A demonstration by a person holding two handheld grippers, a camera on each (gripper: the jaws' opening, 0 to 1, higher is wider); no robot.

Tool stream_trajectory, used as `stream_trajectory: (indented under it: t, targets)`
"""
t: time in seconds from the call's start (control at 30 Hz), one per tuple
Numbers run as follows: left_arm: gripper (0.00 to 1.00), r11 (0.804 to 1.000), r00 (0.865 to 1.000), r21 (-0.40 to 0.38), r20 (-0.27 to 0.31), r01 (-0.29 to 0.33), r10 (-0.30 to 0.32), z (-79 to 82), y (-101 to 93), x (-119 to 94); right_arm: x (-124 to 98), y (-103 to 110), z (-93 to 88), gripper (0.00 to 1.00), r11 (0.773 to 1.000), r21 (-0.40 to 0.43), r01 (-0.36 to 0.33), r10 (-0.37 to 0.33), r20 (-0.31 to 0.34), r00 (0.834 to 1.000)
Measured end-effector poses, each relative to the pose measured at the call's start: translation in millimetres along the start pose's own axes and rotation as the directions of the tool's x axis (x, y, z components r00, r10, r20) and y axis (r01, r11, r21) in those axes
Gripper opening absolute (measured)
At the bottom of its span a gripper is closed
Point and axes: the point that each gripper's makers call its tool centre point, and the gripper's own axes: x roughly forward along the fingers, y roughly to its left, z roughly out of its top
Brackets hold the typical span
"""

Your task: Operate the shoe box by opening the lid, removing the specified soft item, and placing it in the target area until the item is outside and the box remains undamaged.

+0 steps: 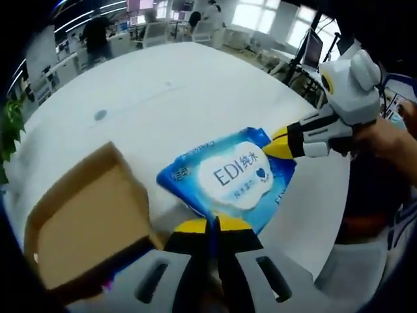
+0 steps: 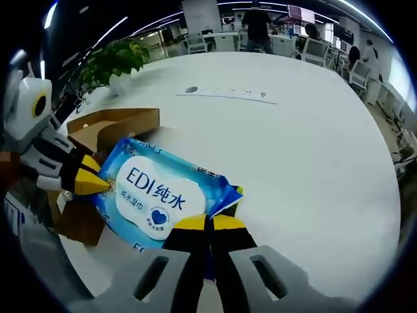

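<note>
Two tools on one item: the blue wet wipes pack [image 1: 227,177] is pinched at opposite edges. In the left gripper view, the left tool [image 1: 213,226] has its yellow-tipped jaws closed together on the near edge of the pack, and the right tool [image 1: 284,147] comes in from the right, tips clamped on the far corner of the pack, with a person's hand [image 1: 384,137] behind it. Right gripper view mirrors this: right tool [image 2: 210,223] jaws closed on the pack's [image 2: 159,193] near edge, left tool [image 2: 88,183] entering from the left with its yellow tips on the opposite edge. Pack is face up, white label with "EDI" and a blue heart readable in both views, roughly level; cannot tell whether it touches the white surface [image 1: 169,98] or sits slightly above it. Pack is fully outside the cardboard shoe box [image 1: 85,225]. Box is open, lying just beside the pack: left of it in the left gripper view, brown inside visible; in the right gripper view the box [image 2: 114,127] sits behind and left of the pack, and the pack's left end overlaps part of the cardboard. Green plant [image 2: 114,62] at the surface's far edge. Office desks and chairs beyond, and a person standing [image 2: 258,25] in the background.
</note>
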Motion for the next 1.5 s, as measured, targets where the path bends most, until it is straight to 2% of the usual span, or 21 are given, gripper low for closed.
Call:
stream_trajectory:
  t: [0.4, 0.7, 1.13, 1.5]
  targets:
    - [0.0, 0.997, 0.999, 0.076, -0.025, -0.032, 0.034, -4.3, 2.9, 10.0, 14.0, -5.0, -5.8, 0.0, 1.0, 0.016, 0.001, -0.001, -0.002, 1.0]
    - [0.0, 0.994, 0.998, 0.093, -0.029, -0.049, 0.052, -6.1, 6.5, 10.3, 19.0, -4.0, -10.2, 0.0, 1.0, 0.018, -0.004, 0.004, -0.007, 1.0]
    - [0.0, 0.994, 0.998, 0.107, -0.042, -0.037, 0.042, -12.4, 2.4, 16.9, 13.6, -9.3, -5.9, 0.0, 0.999, 0.051, 0.013, -0.013, 0.013, 1.0]
    - [0.01, 0.988, 0.998, 0.146, -0.024, -0.052, 0.056, -8.0, 6.8, 14.5, 15.0, -11.3, -6.4, 0.0, 0.998, 0.054, 0.02, -0.021, 0.017, 1.0]
